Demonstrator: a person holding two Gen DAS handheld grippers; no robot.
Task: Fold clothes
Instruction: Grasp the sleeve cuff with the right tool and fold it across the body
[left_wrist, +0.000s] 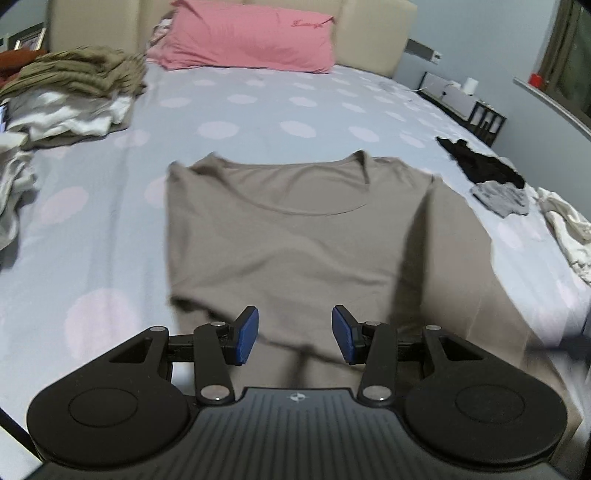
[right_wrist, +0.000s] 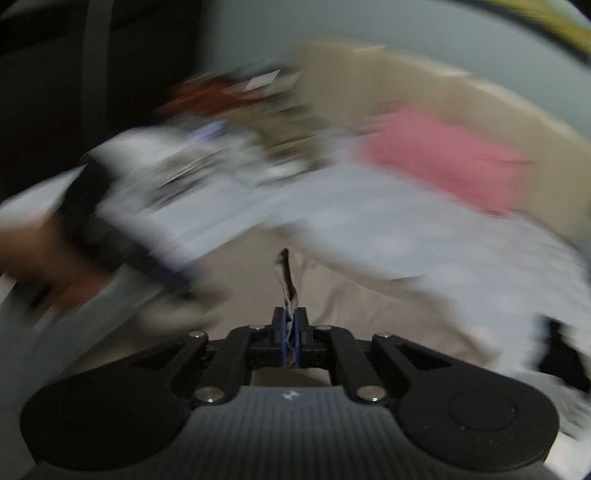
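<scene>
A taupe T-shirt (left_wrist: 295, 229) lies on the dotted bed sheet (left_wrist: 92, 229), neckline away from me. Its right side is raised in a long fold (left_wrist: 461, 266). My left gripper (left_wrist: 295, 336) hovers over the shirt's near hem, open, with its blue pads (left_wrist: 245, 336) apart and nothing pinched between them. The right wrist view is heavily blurred. In it my right gripper (right_wrist: 291, 332) is shut on a thin edge of the shirt's fabric (right_wrist: 286, 280), and pale cloth (right_wrist: 369, 314) trails below. A blurred hand (right_wrist: 33, 258) shows at the left.
A pile of olive and white clothes (left_wrist: 74, 92) sits at the bed's far left, and a pink pillow (left_wrist: 251, 37) leans on the headboard. At the right edge lie a black garment (left_wrist: 480, 162), a grey one (left_wrist: 502, 199) and white cloth (left_wrist: 569, 229). A bedside shelf (left_wrist: 461, 103) stands beyond.
</scene>
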